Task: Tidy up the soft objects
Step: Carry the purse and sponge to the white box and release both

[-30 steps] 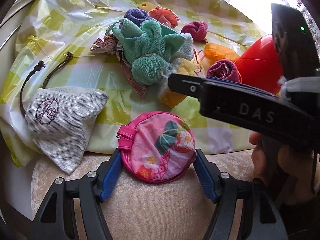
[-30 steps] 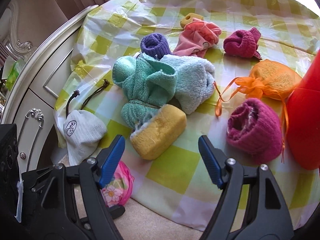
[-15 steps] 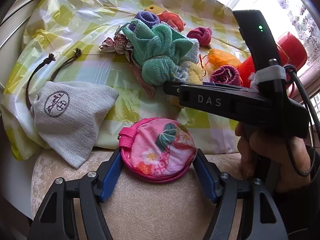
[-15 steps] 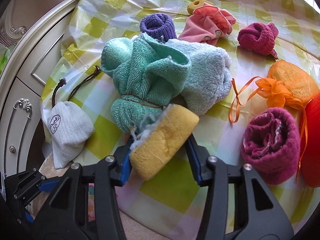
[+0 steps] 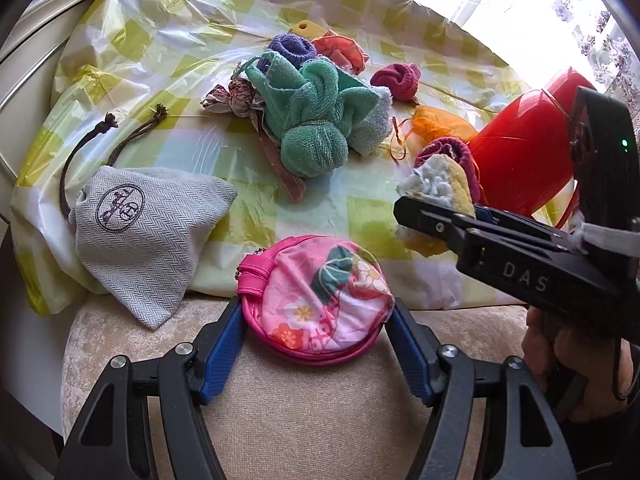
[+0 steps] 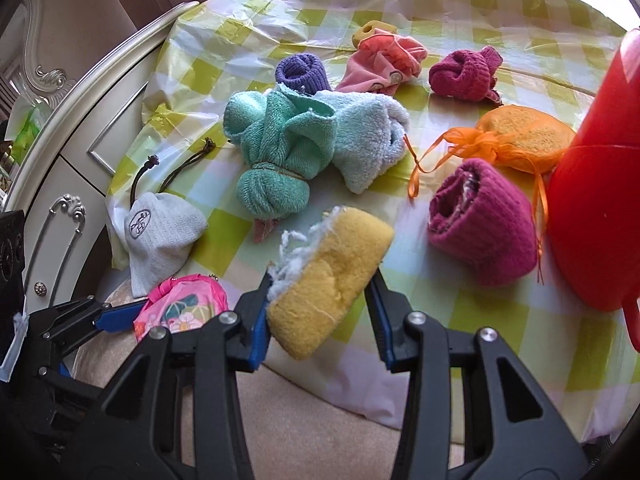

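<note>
My left gripper (image 5: 316,312) is shut on a round pink flowered pouch (image 5: 316,292) and holds it over a beige cushion (image 5: 320,408) at the table's near edge. The right gripper (image 6: 320,284) has a yellow sponge (image 6: 332,264) with white fluff between its blue pads. Its jaws are closing and the pads press the sponge's sides. The sponge hangs tilted just above the checked tablecloth (image 6: 224,44). In the left wrist view the sponge (image 5: 440,180) and the right gripper (image 5: 444,216) show at the right, with a hand below them.
On the cloth lie a green towel bundle (image 6: 280,148), a grey drawstring bag (image 6: 160,228), two magenta rolls (image 6: 480,228), an orange mesh bag (image 6: 520,140), a purple roll (image 6: 302,72) and a pink cloth (image 6: 380,60). A red container (image 6: 592,200) stands right, a white cabinet (image 6: 60,184) left.
The right gripper went forward to the yellow sponge, closed on it and drew it back from the towel bundle toward the table's near edge. The left gripper kept still with the pouch.
</note>
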`<state>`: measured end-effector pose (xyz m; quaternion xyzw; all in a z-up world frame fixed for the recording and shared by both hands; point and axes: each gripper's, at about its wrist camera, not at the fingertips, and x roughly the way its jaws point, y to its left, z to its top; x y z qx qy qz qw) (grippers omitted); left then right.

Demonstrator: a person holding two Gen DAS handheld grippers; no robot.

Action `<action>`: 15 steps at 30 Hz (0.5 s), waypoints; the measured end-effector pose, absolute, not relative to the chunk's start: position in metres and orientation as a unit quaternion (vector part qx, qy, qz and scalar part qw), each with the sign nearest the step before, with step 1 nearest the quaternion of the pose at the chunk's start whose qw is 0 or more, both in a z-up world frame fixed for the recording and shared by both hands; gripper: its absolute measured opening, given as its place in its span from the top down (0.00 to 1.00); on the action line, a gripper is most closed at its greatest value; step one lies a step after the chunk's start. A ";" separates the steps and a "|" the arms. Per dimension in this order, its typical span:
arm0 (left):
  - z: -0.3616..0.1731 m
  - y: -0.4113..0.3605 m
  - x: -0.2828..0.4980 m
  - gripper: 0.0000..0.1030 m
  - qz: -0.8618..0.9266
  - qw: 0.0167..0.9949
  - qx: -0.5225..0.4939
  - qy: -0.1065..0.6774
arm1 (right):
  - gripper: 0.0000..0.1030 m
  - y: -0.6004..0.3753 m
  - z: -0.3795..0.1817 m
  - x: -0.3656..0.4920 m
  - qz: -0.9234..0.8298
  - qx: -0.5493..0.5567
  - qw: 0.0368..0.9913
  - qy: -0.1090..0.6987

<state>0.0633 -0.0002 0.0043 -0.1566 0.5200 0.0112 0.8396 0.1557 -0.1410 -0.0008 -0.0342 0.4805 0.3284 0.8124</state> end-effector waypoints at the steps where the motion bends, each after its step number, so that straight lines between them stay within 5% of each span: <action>1: 0.005 -0.003 0.064 0.32 0.009 0.840 -0.155 0.520 | 0.55 -0.145 0.001 0.153 0.326 -0.030 0.814 0.479; 15: 0.015 -0.053 0.068 0.32 -0.047 0.847 -0.135 0.512 | 0.55 -0.227 0.015 0.120 0.277 0.007 0.837 0.472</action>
